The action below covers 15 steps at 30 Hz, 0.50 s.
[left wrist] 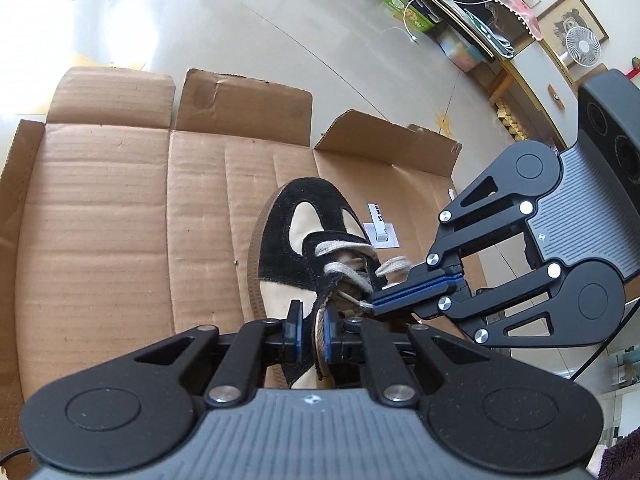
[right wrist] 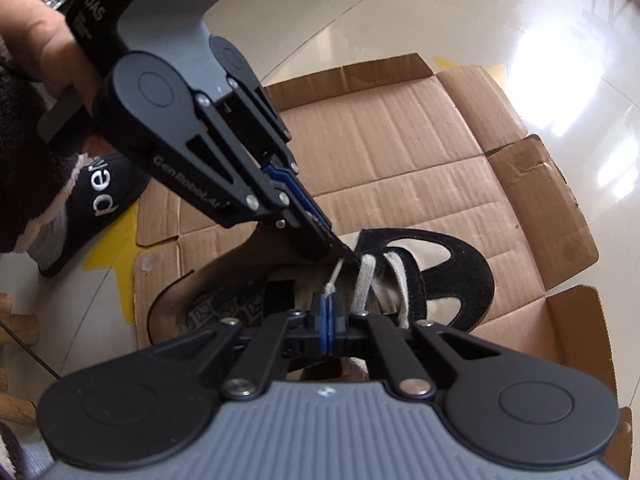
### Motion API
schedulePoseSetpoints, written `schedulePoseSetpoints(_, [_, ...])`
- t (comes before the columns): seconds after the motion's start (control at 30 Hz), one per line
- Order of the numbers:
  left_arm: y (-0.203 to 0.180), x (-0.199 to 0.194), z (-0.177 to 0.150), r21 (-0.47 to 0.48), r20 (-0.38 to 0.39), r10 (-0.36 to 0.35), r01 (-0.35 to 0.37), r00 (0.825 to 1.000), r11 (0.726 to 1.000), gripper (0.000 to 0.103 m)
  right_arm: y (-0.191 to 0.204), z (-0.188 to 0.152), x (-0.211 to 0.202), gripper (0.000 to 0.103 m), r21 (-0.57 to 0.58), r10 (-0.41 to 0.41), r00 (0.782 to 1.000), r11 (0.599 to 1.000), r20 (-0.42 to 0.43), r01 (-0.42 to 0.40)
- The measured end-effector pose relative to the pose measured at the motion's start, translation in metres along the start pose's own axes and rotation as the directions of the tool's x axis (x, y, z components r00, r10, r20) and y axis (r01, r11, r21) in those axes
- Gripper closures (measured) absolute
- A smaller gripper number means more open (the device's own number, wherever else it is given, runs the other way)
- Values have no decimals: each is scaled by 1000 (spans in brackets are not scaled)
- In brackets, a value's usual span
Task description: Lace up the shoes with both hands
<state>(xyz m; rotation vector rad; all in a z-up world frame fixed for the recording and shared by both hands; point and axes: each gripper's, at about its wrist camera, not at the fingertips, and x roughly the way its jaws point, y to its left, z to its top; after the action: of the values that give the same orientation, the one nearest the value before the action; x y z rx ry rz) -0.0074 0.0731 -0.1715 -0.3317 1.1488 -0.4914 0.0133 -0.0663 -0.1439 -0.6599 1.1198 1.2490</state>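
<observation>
Left claw (left wrist: 311, 330) on shoe (left wrist: 280, 248) eyelet flap, over flattened cardboard box (left wrist: 100, 220).

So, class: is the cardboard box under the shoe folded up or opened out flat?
Opened out flat. The cardboard box lies as one creased sheet on the floor, flaps spread outward, with the shoe resting on it.

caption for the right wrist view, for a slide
Right gripper pinches the lace tip while the left gripper holds the shoe's eyelet edge, over flattened cardboard.
</observation>
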Motion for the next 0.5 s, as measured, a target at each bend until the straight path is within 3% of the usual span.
schedulePoseSetpoints(0.2, [-2, -3, -3, 15, 8, 8, -8, 1000, 1000, 92, -4, 5, 5, 102, 37, -3, 999, 999, -32, 5])
schedulePoseSetpoints(0.5, [-3, -4, -4, 37, 4, 9, -9, 1000, 999, 91, 1, 3, 5, 102, 10, -50, 999, 999, 20, 50])
